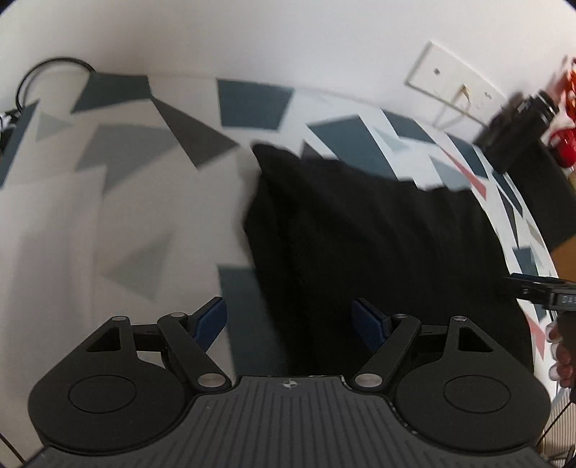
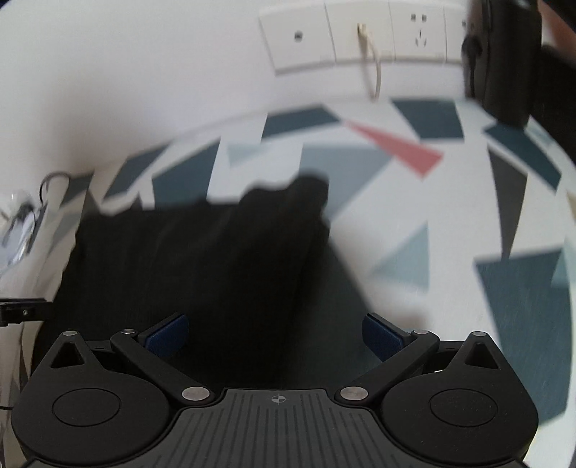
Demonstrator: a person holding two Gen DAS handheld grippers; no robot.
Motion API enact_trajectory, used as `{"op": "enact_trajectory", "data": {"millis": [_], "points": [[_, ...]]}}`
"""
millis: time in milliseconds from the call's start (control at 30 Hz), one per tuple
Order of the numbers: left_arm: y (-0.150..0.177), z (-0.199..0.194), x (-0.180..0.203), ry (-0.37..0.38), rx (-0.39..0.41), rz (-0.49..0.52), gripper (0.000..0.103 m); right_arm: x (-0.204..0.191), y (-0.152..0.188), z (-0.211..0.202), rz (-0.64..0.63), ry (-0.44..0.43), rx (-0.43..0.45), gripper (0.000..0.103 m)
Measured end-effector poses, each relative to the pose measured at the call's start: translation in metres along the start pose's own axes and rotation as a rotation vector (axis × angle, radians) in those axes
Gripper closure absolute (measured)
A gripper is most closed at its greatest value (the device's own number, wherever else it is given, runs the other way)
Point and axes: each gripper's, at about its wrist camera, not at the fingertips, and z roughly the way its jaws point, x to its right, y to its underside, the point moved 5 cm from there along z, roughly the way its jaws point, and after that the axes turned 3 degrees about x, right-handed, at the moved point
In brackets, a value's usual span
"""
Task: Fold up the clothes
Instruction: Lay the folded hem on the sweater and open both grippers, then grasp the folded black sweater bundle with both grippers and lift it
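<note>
Two tools hang over one black garment (image 1: 360, 230), which lies flat on the patterned worktop (image 1: 108, 201) near the wall with its socket plate (image 2: 360, 32). The left tool (image 1: 289, 324) is spread wide with nothing pinched, its blue pads (image 1: 210, 320) above the cloth's left edge; the right tool (image 2: 275, 334) is likewise spread and empty over the right edge. By my reading a fold has been laid down and both tools are free, so the next move calls for choosing fresh edges or corners and closing on them together. Motion blur smears the fabric, so its layers and what kind of garment it is are hard to tell, and its near hem is hidden behind the tool bodies.
</note>
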Motion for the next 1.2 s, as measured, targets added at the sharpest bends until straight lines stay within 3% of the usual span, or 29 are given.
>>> {"op": "enact_trajectory", "data": {"millis": [167,333,500,667,900,967,1100,1200], "points": [[-0.001,0.011,0.012,-0.027,-0.007,0.039,0.001,-0.007,0.009,0.000,0.051,0.011,0.012,0.001],[0.001,0.020,0.024,-0.102,-0.021,0.119,0.000,-0.015,0.009,0.004,0.017,0.046,0.025,0.001],[0.002,0.021,0.026,-0.120,-0.011,0.120,0.000,-0.016,0.012,0.007,0.016,0.058,0.086,0.001],[0.002,0.019,0.024,-0.092,0.011,0.155,0.000,-0.016,0.011,0.009,0.023,0.068,0.099,0.001],[0.003,0.015,0.024,-0.041,-0.017,0.143,0.002,-0.020,0.011,0.006,0.046,0.019,0.022,0.001],[0.005,0.013,0.026,-0.028,-0.010,0.150,0.005,-0.023,0.014,0.005,0.030,0.000,0.016,0.001],[0.004,0.010,0.032,-0.005,0.007,0.139,0.031,-0.032,0.017,0.005,-0.003,-0.021,0.015,0.001],[0.002,0.011,0.035,0.007,0.005,0.126,0.039,-0.040,0.015,0.006,0.004,-0.076,0.006,0.001]]}}
